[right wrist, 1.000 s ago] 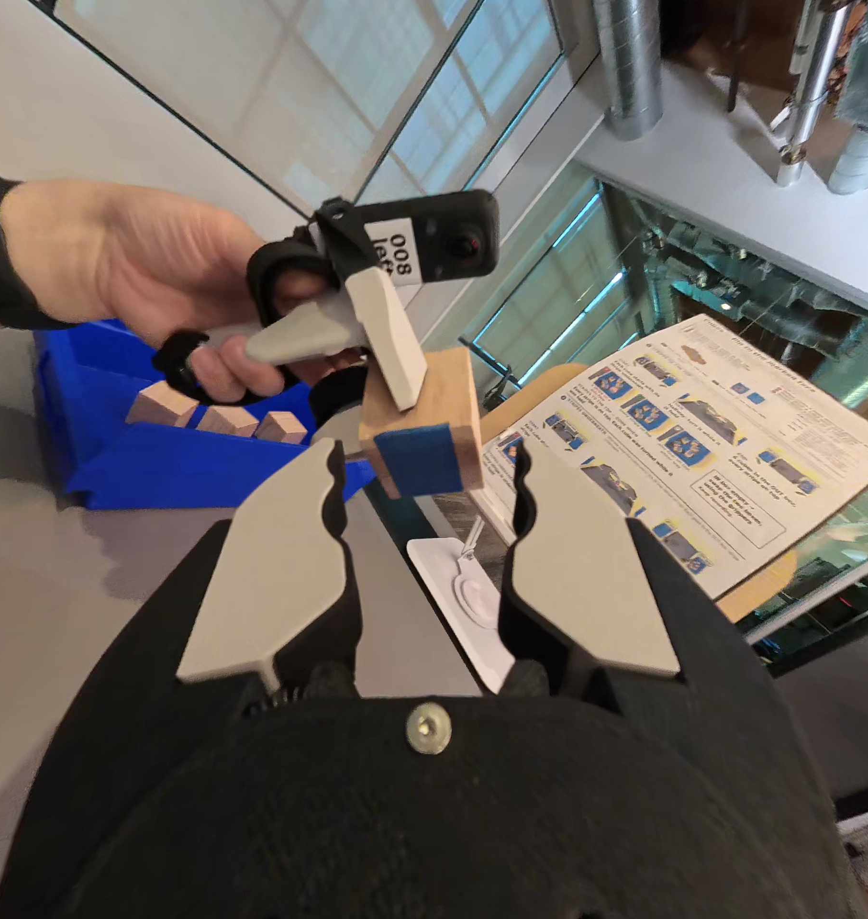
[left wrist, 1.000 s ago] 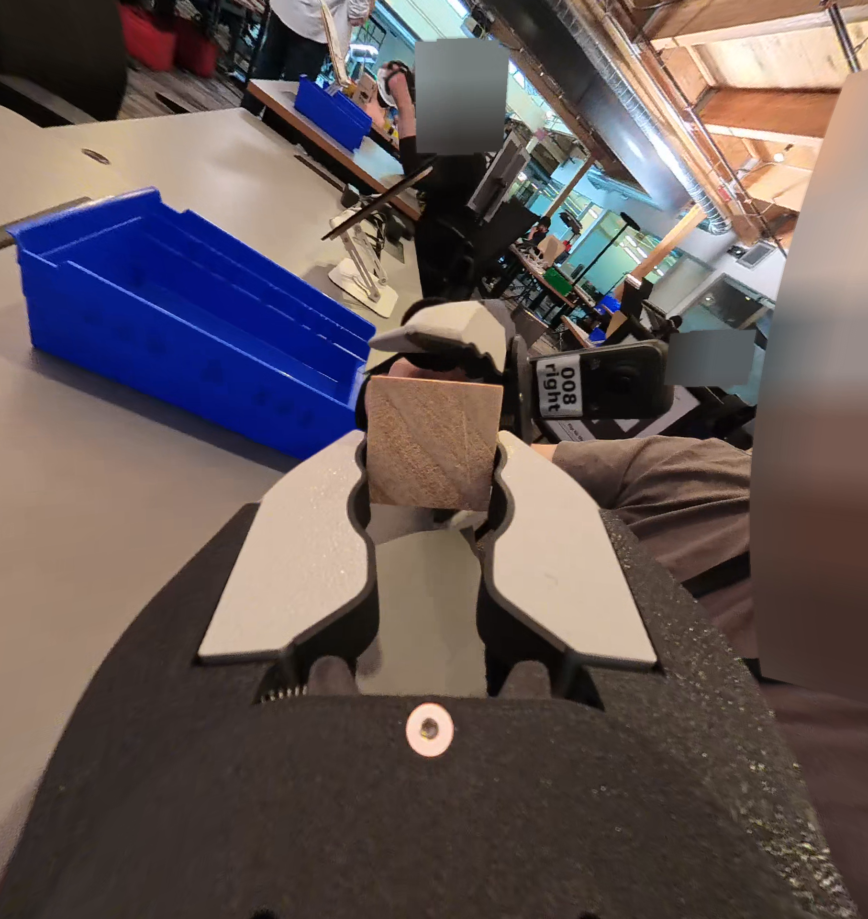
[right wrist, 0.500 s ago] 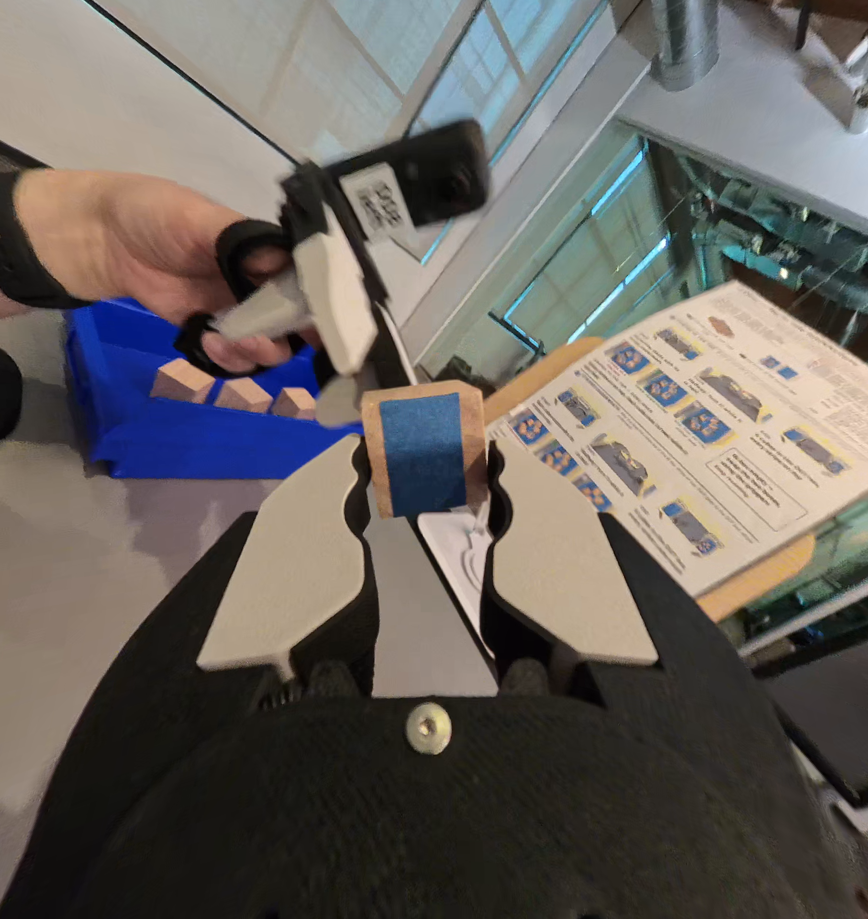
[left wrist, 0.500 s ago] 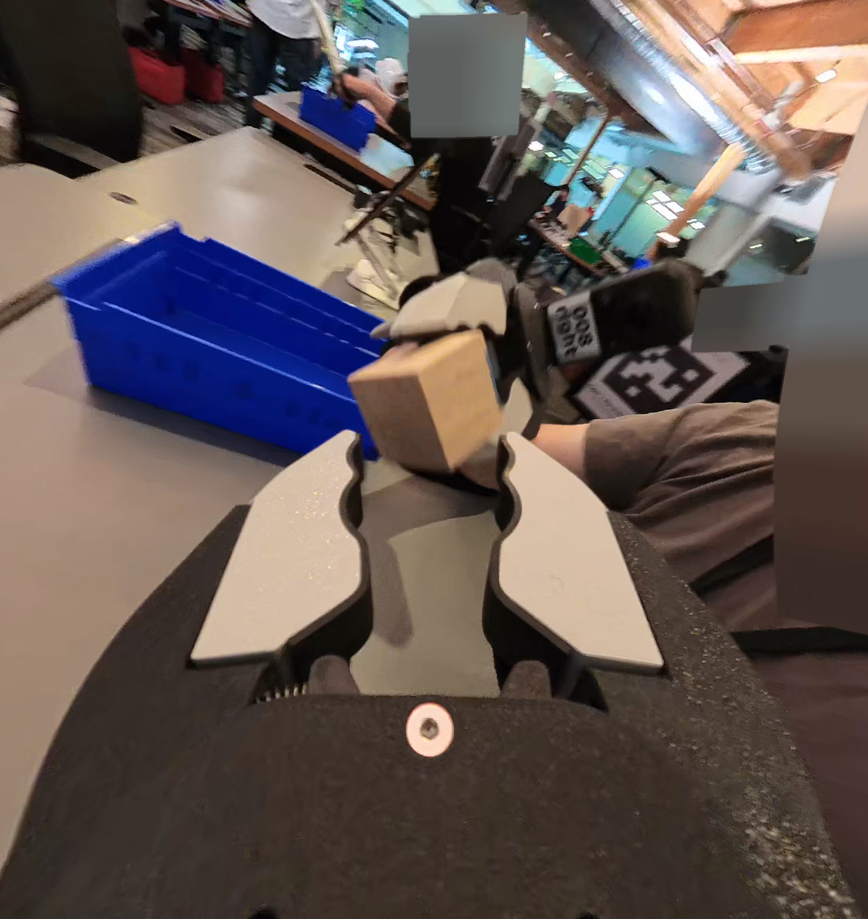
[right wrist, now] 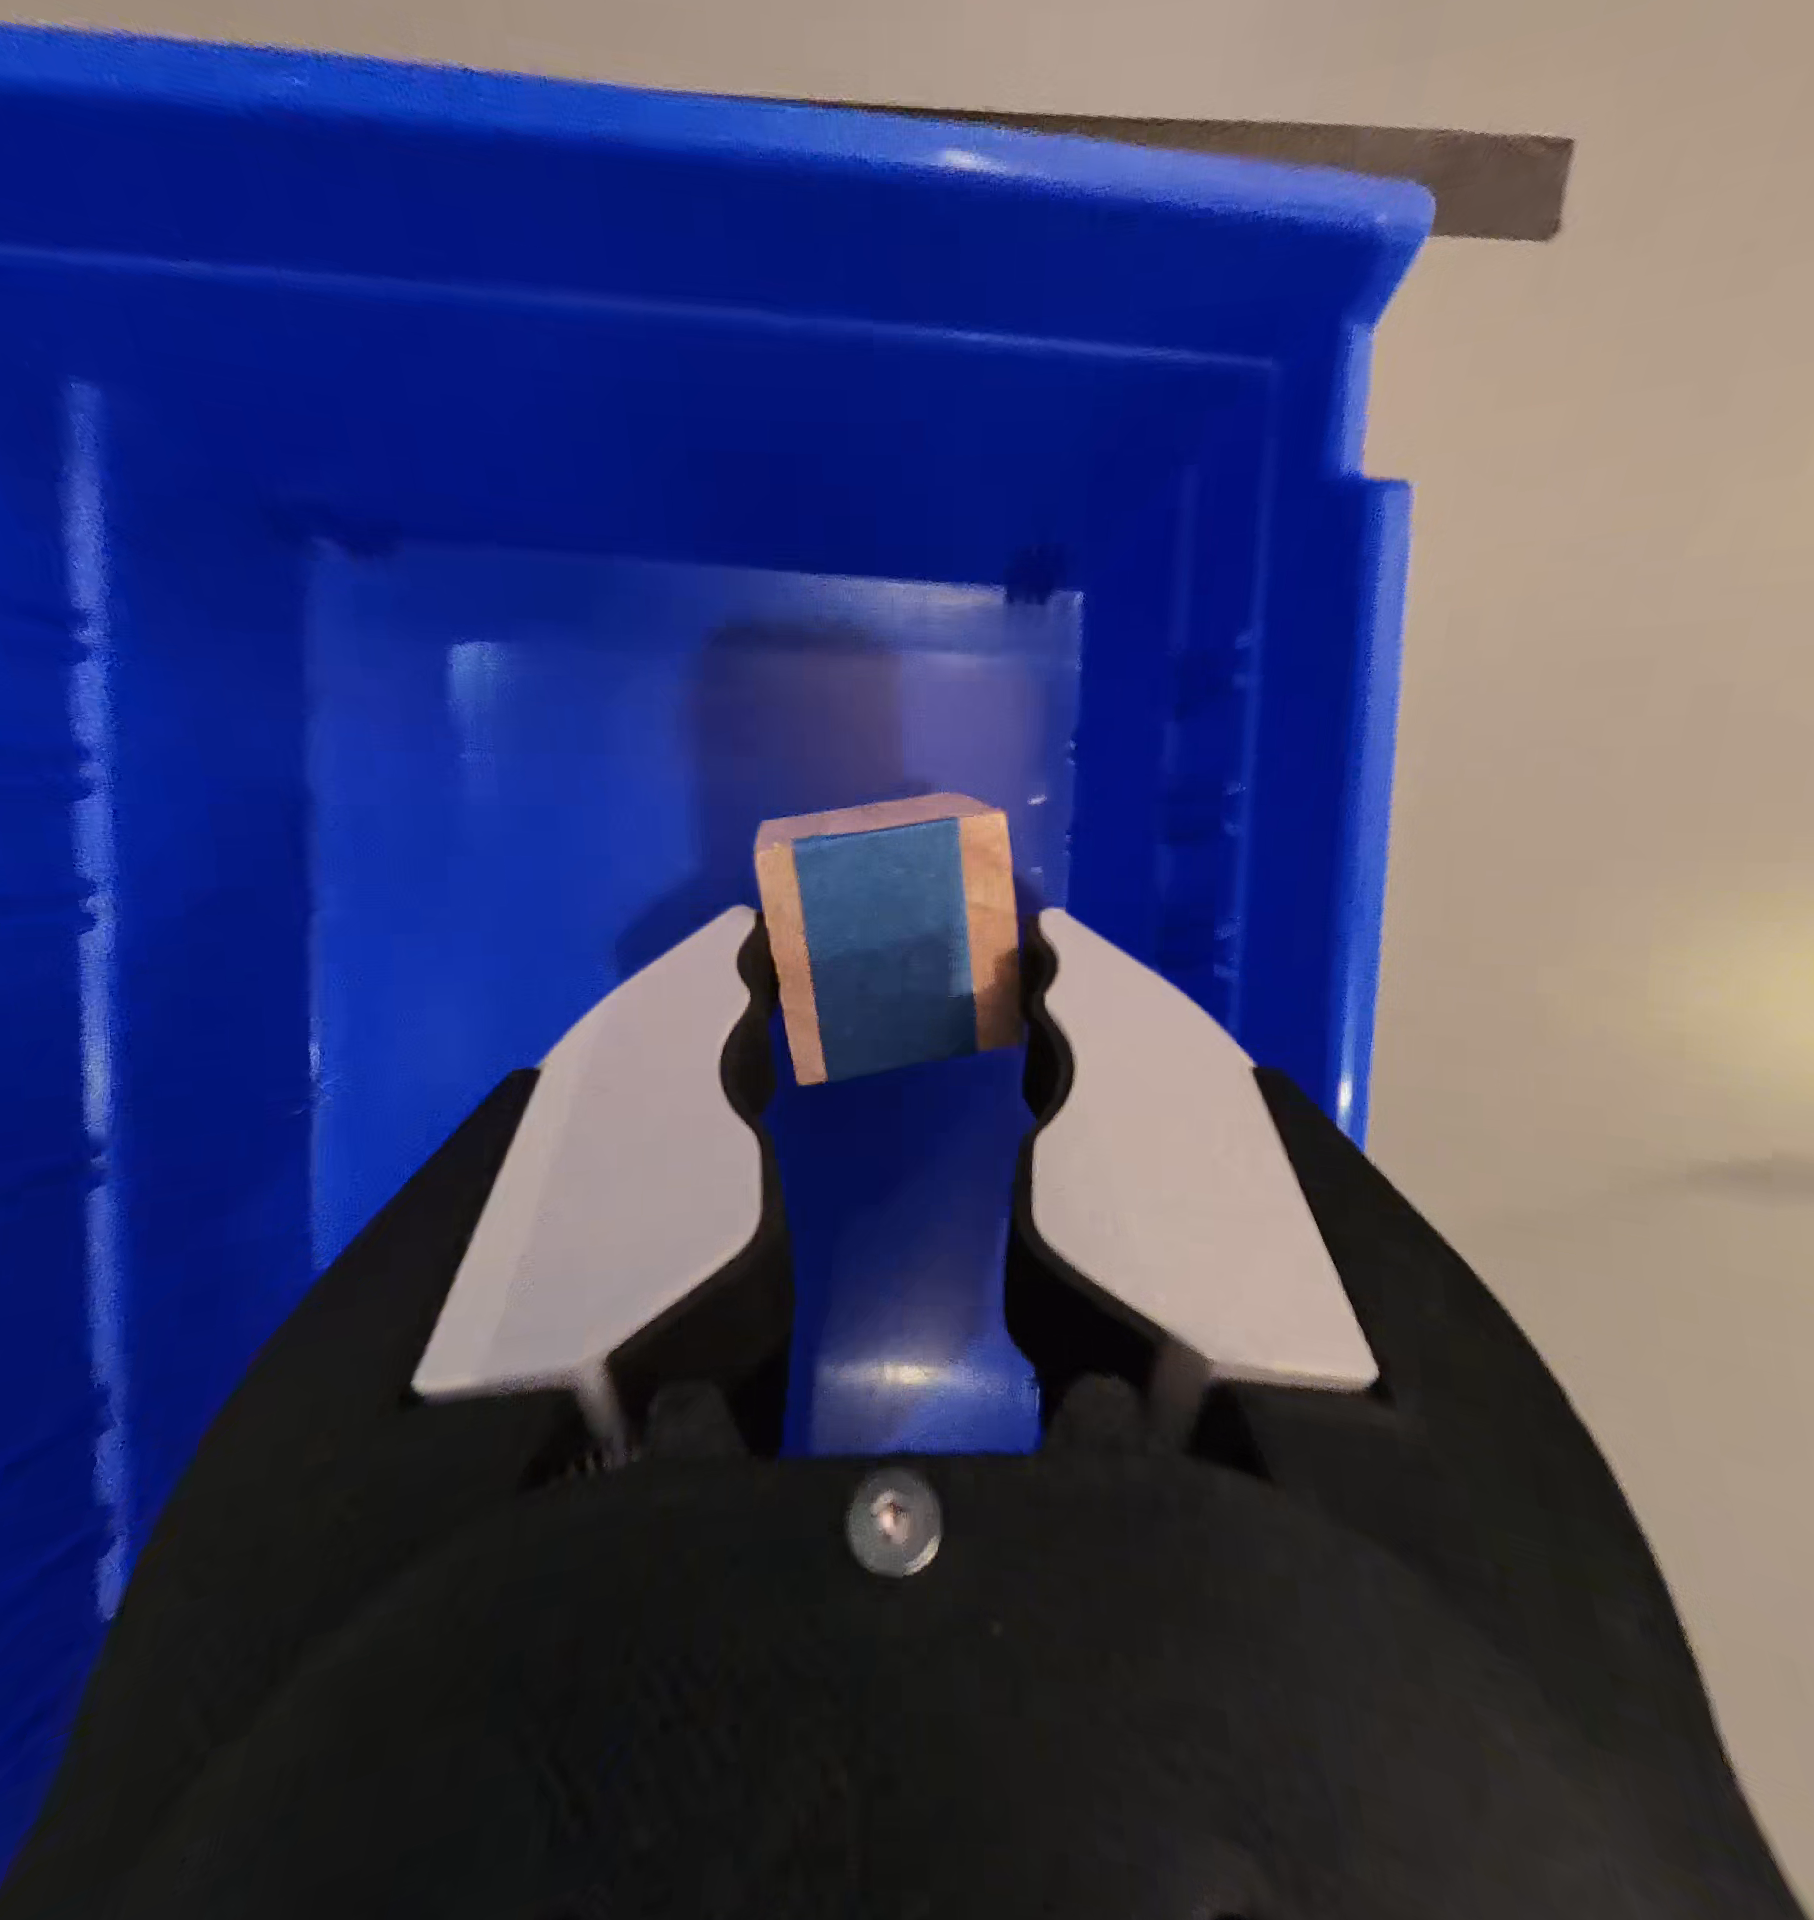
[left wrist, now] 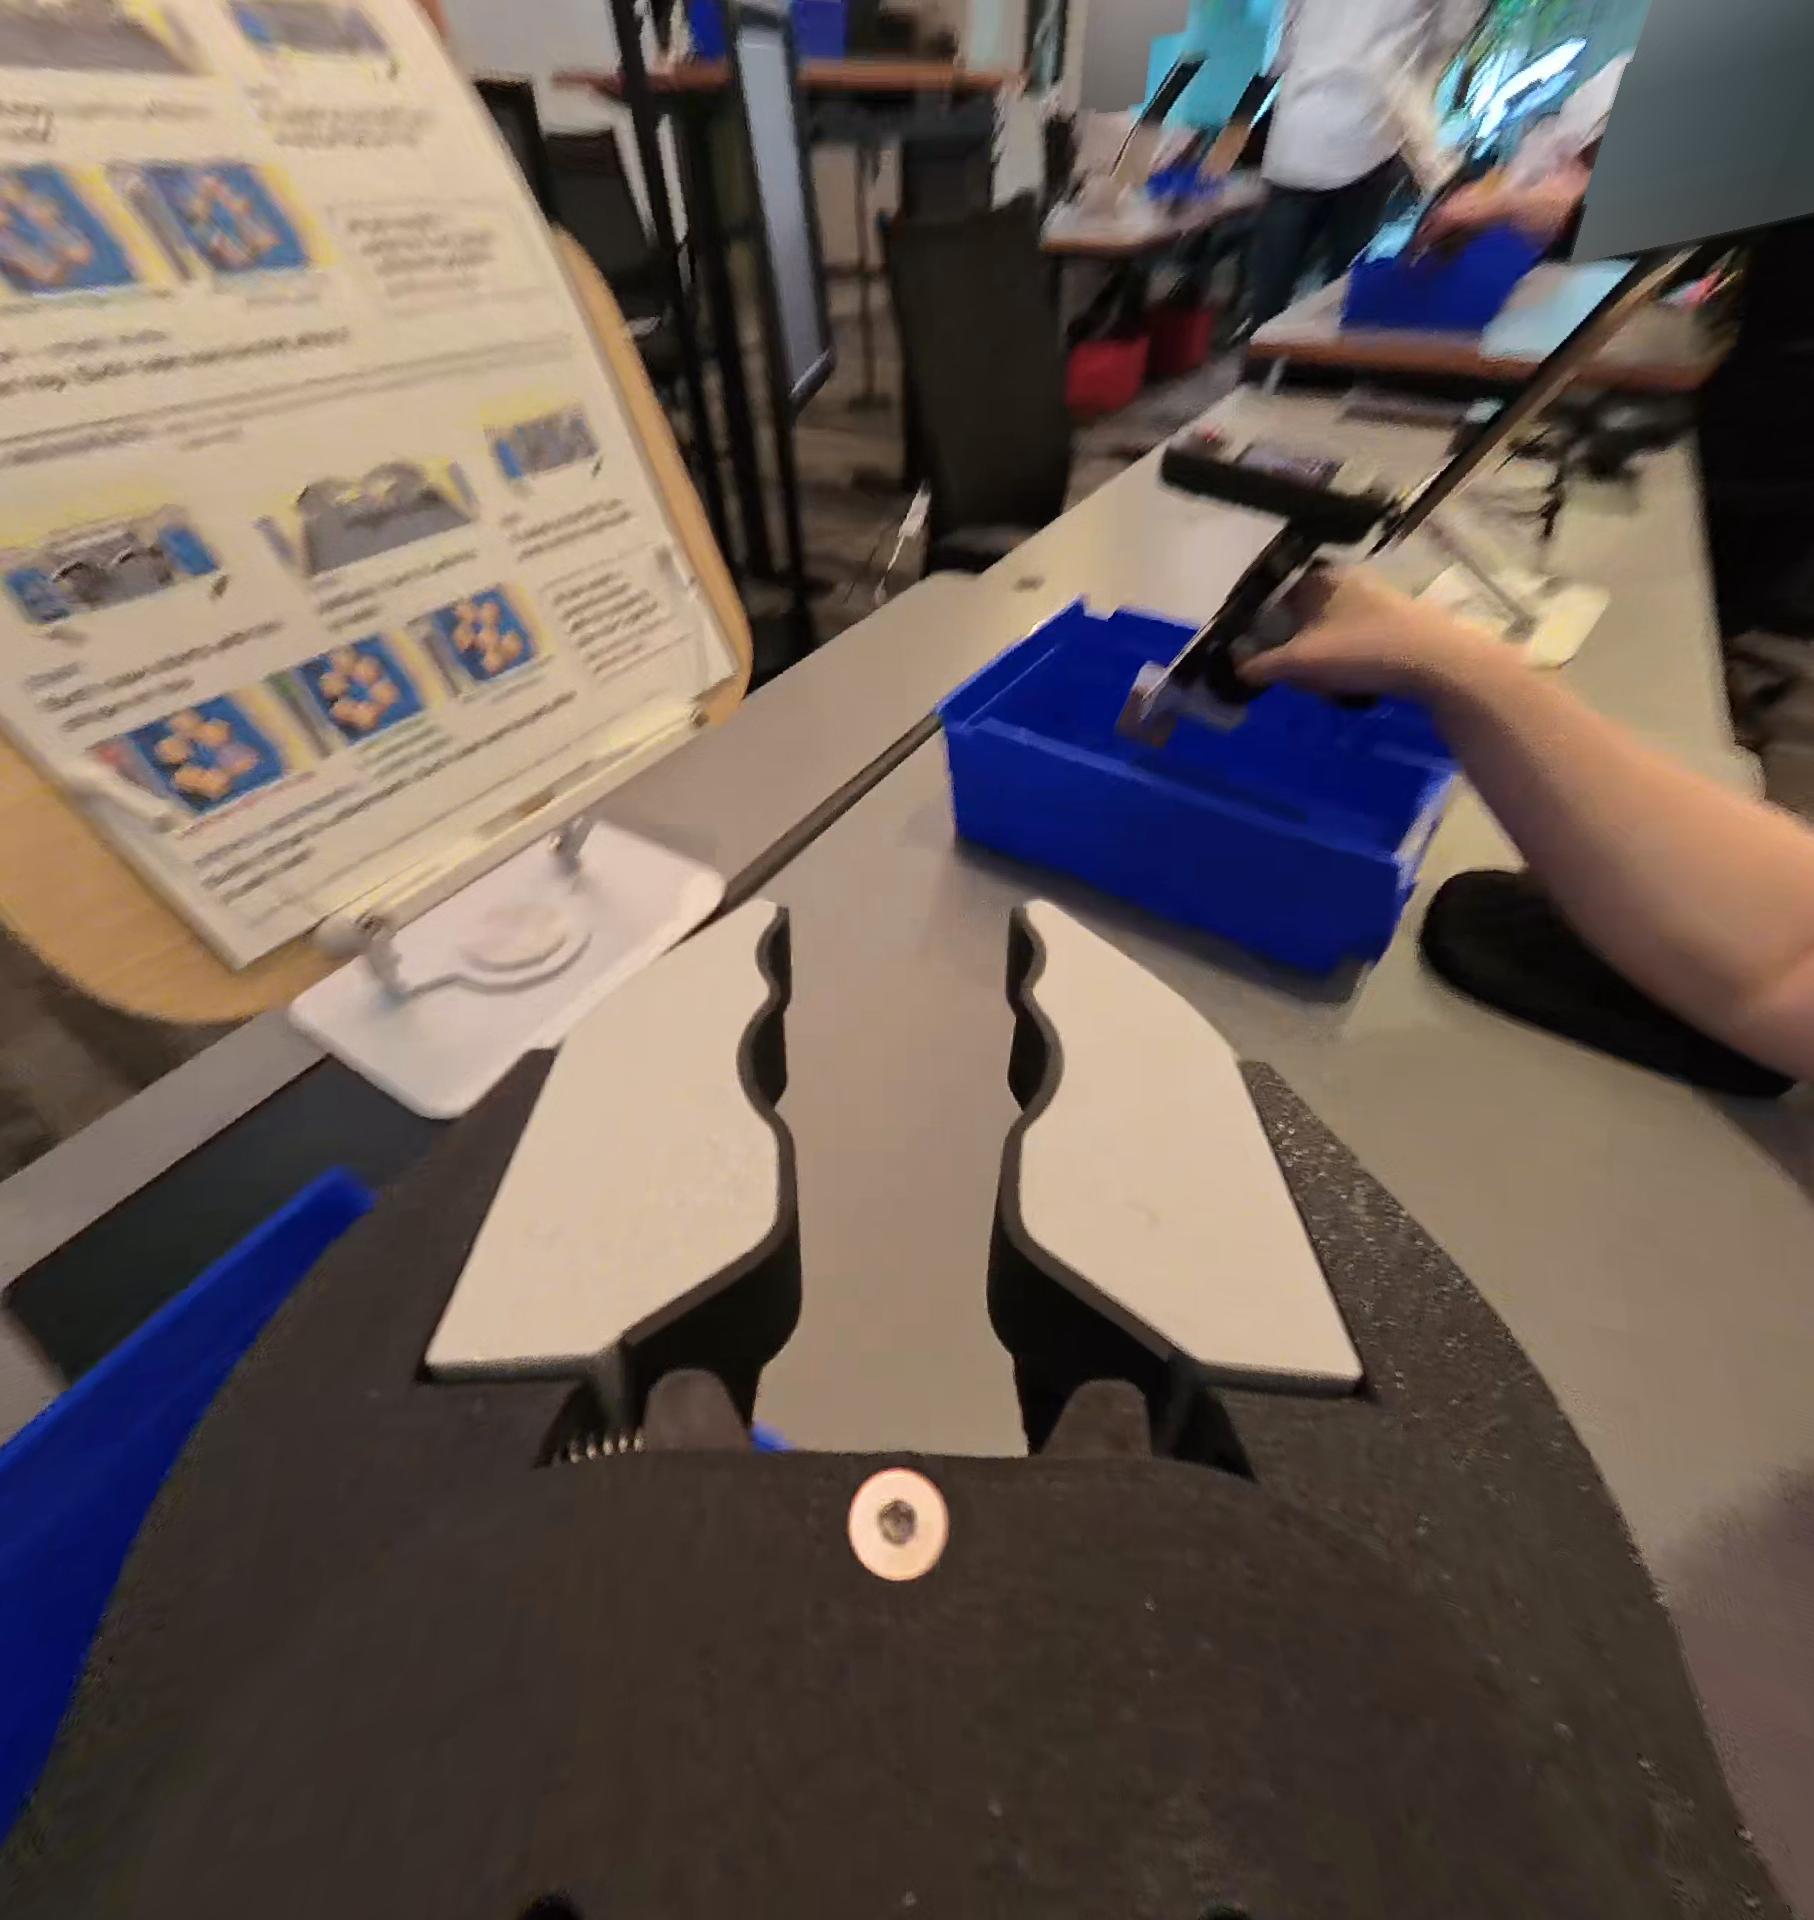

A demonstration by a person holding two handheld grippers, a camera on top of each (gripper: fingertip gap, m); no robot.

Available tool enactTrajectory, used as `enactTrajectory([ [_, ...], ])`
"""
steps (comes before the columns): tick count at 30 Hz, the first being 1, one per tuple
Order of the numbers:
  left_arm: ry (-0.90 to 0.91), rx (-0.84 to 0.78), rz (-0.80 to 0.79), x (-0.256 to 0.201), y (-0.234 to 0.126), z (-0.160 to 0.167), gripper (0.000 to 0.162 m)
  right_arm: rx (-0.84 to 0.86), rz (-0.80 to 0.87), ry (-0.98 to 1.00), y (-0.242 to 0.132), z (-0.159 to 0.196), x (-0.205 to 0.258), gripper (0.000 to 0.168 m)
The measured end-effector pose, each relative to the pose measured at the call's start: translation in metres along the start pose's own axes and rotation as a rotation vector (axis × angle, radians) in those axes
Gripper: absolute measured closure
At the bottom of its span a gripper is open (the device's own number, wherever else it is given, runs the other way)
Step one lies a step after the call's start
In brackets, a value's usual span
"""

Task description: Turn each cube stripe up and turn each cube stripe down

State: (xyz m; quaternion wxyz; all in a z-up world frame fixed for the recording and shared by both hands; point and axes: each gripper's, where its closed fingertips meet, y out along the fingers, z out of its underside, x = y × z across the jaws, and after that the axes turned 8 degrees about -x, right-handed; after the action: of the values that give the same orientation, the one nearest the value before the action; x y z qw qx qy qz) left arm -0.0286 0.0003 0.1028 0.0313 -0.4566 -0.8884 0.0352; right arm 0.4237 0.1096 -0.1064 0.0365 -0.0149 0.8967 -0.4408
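Right gripper (right wrist: 890, 961) clamps cube (right wrist: 887, 948) inside blue bin (right wrist: 570, 436).
Blue stripe faces camera; left gripper (left wrist: 895, 951) open, empty, over worktop (left wrist: 1568, 1226).

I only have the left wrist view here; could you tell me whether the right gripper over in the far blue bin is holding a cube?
Observer: Yes, the right gripper is shut on a wooden cube, pinched at the fingertips.
Operator: Thank you. Which way is its stripe facing?
Observer: The blue stripe faces the wrist camera, away from the bin floor.
Operator: Are other cubes beneath it?
Observer: None show in the part of the blue bin visible there; whether the cube touches the floor, I cannot tell.
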Motion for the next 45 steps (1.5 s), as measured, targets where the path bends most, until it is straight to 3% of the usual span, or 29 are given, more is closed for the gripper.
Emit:
enactTrajectory([
  [5,-0.007,0.18,-0.183,0.045,-0.028,0.03,0.122,0.116,0.036,0.012,0.02,0.018,-0.005,0.122],
  [12,0.1,0.513,-0.331,0.103,-0.067,0.102,0.121,0.152,0.062,-0.024,0.032,0.022,-0.004,0.115],
  [17,0.112,0.71,-0.086,0.084,-0.065,0.157,0.11,0.101,0.023,-0.065,0.019,0.011,0.007,0.105],
  [28,0.182,0.955,-0.002,0.099,-0.054,0.226,0.108,-0.08,-0.019,-0.141,-0.04,-0.022,0.026,0.103],
  [36,0.14,1.009,0.02,0.104,-0.053,0.25,0.107,-0.113,-0.053,-0.165,-0.056,-0.027,0.036,0.103],
  [40,0.15,1.066,0.0,0.109,-0.056,0.259,0.114,-0.1,-0.053,-0.182,-0.054,-0.025,0.037,0.103],
  [45,0.146,0.999,-0.077,0.116,-0.058,0.231,0.115,-0.135,-0.036,-0.22,-0.061,-0.032,0.041,0.103],
])
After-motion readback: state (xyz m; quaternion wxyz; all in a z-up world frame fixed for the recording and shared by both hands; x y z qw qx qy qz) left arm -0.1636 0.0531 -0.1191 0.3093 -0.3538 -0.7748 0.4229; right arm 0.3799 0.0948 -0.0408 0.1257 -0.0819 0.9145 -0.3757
